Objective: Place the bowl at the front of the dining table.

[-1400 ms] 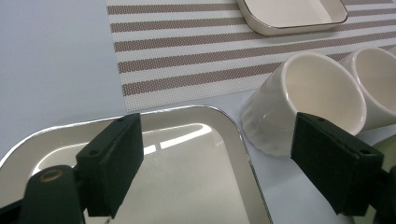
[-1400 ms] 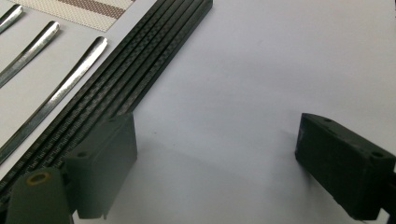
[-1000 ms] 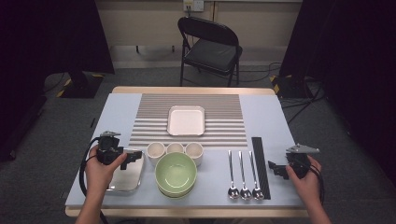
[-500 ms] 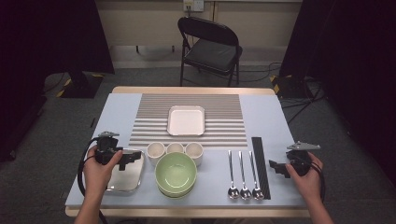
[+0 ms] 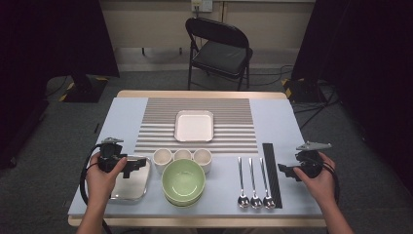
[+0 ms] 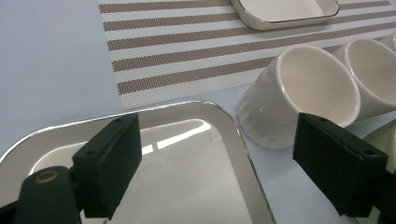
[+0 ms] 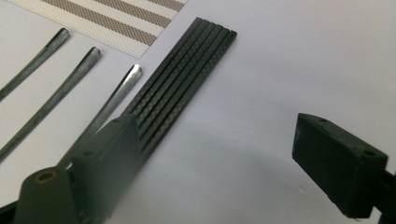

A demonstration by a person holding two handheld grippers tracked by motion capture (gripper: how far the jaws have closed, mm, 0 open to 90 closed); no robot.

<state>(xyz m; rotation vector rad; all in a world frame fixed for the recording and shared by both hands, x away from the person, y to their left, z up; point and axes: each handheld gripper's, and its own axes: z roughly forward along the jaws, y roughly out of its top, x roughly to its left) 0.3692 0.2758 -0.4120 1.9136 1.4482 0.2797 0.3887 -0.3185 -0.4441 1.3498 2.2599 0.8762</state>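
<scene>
Steel tray (image 5: 130,181), shiny w/ rounded corners, sits at bench (image 5: 302,131) front-left, just beside cream cup (image 6: 299,93). Left tool (image 5: 138,167) hovers over it, jaws wide, holding nothing. Risk: far jaw clips cup or slick rim slips when gripped. Right tool (image 5: 284,171) also wide, empty, near black chopsticks (image 7: 182,79) & spoons (image 5: 253,183).

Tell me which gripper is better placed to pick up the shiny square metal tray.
Left: the left gripper hangs open over the shiny square metal tray; the right gripper is far across, beside black chopsticks.
</scene>
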